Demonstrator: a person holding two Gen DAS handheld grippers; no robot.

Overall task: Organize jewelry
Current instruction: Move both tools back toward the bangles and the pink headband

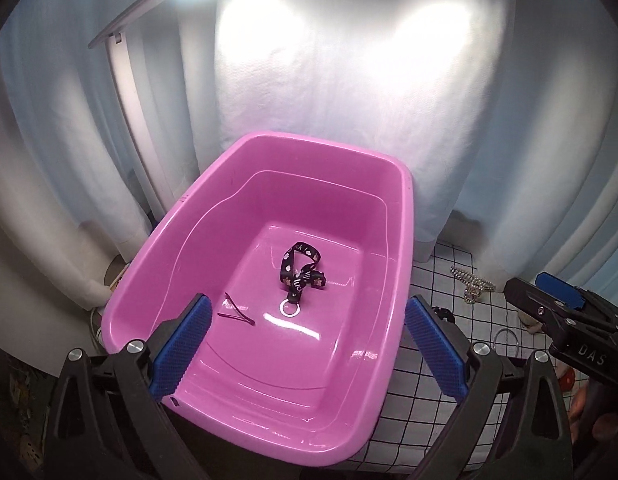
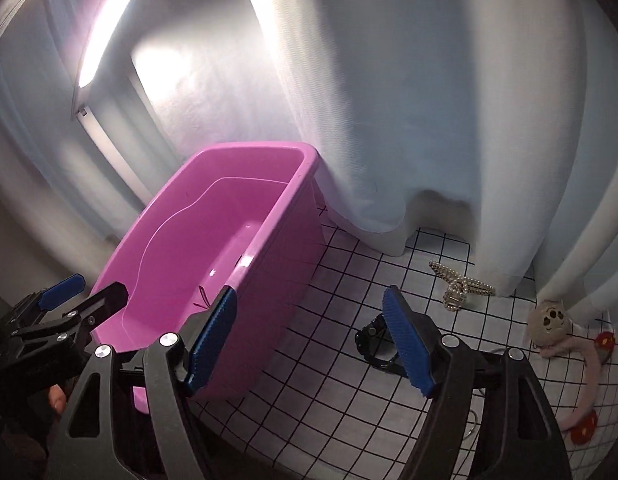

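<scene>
A pink tub [image 1: 181, 236] stands on a white cloth with a black grid [image 2: 341, 280]. In the tub lie a black printed lanyard strap with a metal ring [image 1: 300, 276] and a thin pink hair clip [image 1: 237, 311]. My left gripper [image 1: 305, 344] is open and empty over the tub's near end. My right gripper [image 2: 309, 340] is open and empty, right of the tub [image 2: 269, 264]. A black watch [image 2: 373, 344] lies just beyond its right finger. A pearl hair claw [image 2: 461, 286] lies further right and also shows in the left wrist view [image 1: 471, 280].
White curtains [image 2: 429, 120] hang close behind the tub and the cloth. A pink headband with a skull charm and red flowers [image 2: 565, 364] lies at the right. A thin metal ring [image 1: 505, 338] lies on the cloth. A lamp bar [image 2: 109, 28] shines at the upper left.
</scene>
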